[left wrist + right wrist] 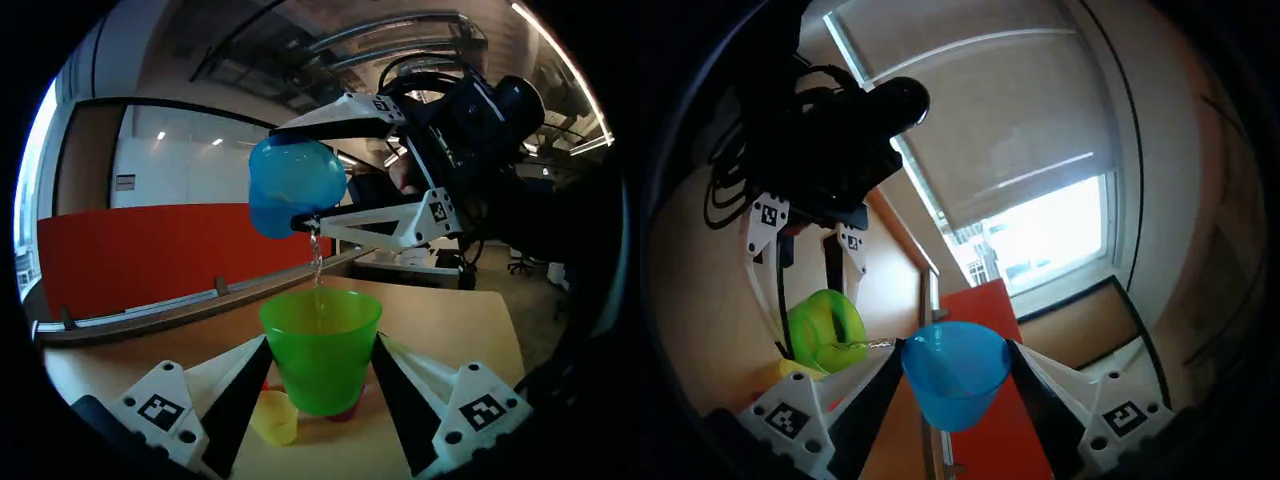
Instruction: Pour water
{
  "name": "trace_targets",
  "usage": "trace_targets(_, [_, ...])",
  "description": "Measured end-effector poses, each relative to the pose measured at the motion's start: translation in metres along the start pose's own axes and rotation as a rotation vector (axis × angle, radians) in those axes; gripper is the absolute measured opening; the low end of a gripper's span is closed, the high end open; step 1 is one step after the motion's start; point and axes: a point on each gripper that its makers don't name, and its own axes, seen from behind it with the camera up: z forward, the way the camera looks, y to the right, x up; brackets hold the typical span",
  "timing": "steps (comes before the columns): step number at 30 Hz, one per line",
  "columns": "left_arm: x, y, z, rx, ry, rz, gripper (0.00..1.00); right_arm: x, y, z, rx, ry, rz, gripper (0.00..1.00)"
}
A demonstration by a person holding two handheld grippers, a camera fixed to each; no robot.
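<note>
My left gripper (322, 364) is shut on a green cup (322, 348), held upright above the table. Above it my right gripper (308, 172) is shut on a blue cup (292, 192), tipped over on its side. A thin stream of water (317, 260) falls from the blue cup's rim into the green cup. In the right gripper view the blue cup (956, 384) sits between my right gripper's (956, 376) fingers, and the water stream (868, 345) runs across to the green cup (826, 330), which the left gripper (816, 316) holds.
A yellow cup (274, 416) and a red object (348, 412) lie on the light wooden table (448, 320) under the green cup. A red wall panel (152, 256) and a ledge stand behind the table. A window with a blind (1024, 160) shows in the right gripper view.
</note>
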Motion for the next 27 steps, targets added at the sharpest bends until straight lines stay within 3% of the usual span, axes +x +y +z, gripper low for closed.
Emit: trace_targets(27, [-0.0010, 0.0018, 0.0020, -0.002, 0.004, 0.000, 0.82, 0.0023, 0.0036, 0.0004, -0.011, 0.000, -0.072, 0.92])
